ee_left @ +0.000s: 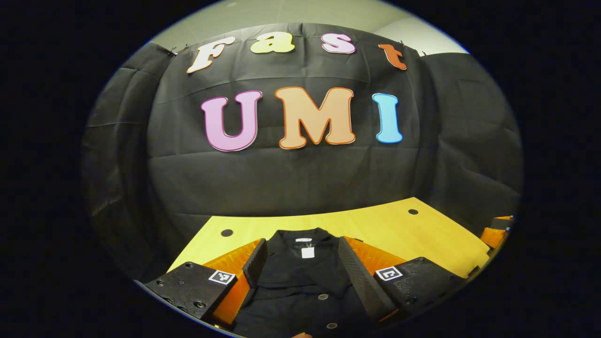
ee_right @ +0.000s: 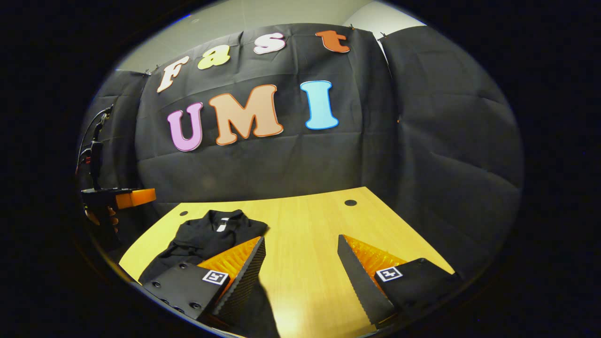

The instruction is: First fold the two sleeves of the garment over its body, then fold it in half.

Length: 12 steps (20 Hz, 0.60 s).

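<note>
Black cloth wall behind, pale wall strip at the upper edge of both views. Light yellow wooden tabletop [ee_left: 404,230] with small dark round holes fills the lower centre.

Black buttoned garment with a collar [ee_left: 300,277] lies flat on the tabletop. In the left gripper view its collar sits at the top, white neck label [ee_left: 307,252] just below it, and the button row runs down toward the bottom of the frame, so the long axis goes top to bottom, collar pointing at the cloth wall. Fabric is plain black, slightly creased; two round buttons visible.

Left gripper [ee_left: 303,263] hovers over the garment's chest, fingers spread apart, gripping nothing, collar seen between them.

In the right gripper view the garment [ee_right: 206,234] sits lower left, collar toward the wall. Right gripper [ee_right: 300,260] has fingers wide apart over bare tabletop, holding nothing. Left gripper [ee_right: 127,197] shows at the left edge, held in a hand [ee_right: 101,218].
</note>
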Each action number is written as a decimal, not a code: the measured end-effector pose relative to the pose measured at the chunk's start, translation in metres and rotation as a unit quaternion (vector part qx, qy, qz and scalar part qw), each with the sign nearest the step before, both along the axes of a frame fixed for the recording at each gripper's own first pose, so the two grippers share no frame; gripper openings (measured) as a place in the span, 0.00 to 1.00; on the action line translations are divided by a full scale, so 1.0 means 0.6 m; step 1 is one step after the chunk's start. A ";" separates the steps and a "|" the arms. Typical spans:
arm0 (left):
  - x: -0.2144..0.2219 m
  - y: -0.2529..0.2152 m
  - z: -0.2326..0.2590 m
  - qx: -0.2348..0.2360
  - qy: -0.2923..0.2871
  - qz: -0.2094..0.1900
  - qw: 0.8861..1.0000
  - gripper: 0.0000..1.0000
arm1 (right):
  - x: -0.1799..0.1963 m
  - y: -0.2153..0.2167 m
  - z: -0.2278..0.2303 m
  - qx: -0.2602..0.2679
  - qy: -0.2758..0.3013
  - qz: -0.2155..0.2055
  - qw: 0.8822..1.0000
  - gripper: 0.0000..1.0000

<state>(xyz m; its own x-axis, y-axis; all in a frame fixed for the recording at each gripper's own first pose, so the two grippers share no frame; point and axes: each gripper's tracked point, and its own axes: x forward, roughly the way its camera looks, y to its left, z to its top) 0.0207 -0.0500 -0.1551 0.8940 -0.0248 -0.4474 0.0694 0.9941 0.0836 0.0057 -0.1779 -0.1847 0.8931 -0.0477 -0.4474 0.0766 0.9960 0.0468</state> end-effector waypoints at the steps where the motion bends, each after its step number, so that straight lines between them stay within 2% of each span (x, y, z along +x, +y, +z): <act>1: -0.016 0.017 0.005 0.004 0.000 0.002 1.000 0.93 | -0.006 0.014 -0.002 -0.001 0.001 0.003 1.000 0.98; 6: -0.105 0.103 -0.003 0.014 0.019 0.017 1.000 0.93 | -0.049 0.077 -0.017 -0.008 0.015 0.012 1.000 0.98; 12: -0.204 0.185 -0.067 0.008 0.075 0.045 0.996 0.93 | -0.106 0.123 -0.077 -0.022 0.063 0.019 0.998 0.98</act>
